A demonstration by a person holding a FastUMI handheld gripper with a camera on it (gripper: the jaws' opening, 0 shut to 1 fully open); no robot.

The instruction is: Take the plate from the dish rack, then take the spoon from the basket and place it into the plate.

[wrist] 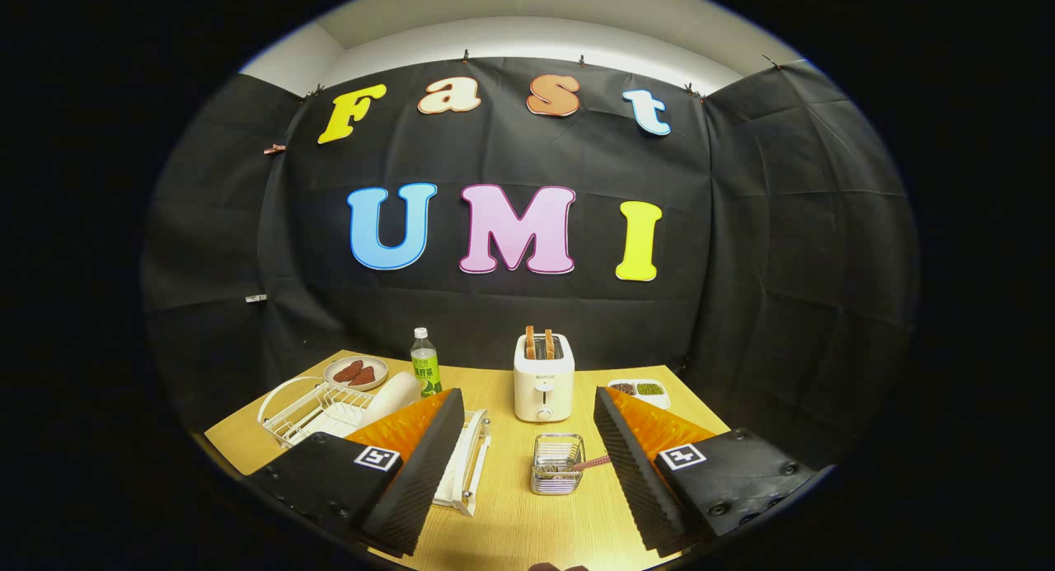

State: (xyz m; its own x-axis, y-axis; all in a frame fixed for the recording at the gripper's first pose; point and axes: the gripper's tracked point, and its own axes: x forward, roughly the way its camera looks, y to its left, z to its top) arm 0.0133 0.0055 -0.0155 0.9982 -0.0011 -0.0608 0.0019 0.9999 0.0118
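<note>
At the lower centre of the frame, the gripper (527,451) is spread and empty, while the plate (394,398) waits in the dish rack (309,406) and the spoon (577,465) in the basket (557,464).

One toaster (543,387) with two toast slices (539,343), one bottle (425,362), one wire basket (557,464), one dish rack (317,410), two food dishes (356,372).

A pale wood-grain table (511,513) is carrying a white wire rack (307,413), a white plate (394,398), a white toaster (543,387) and a silvery wire basket (557,464). A clear bottle (425,363) is wearing a green label. Dark red pieces are lying on a beige dish (356,372).
</note>
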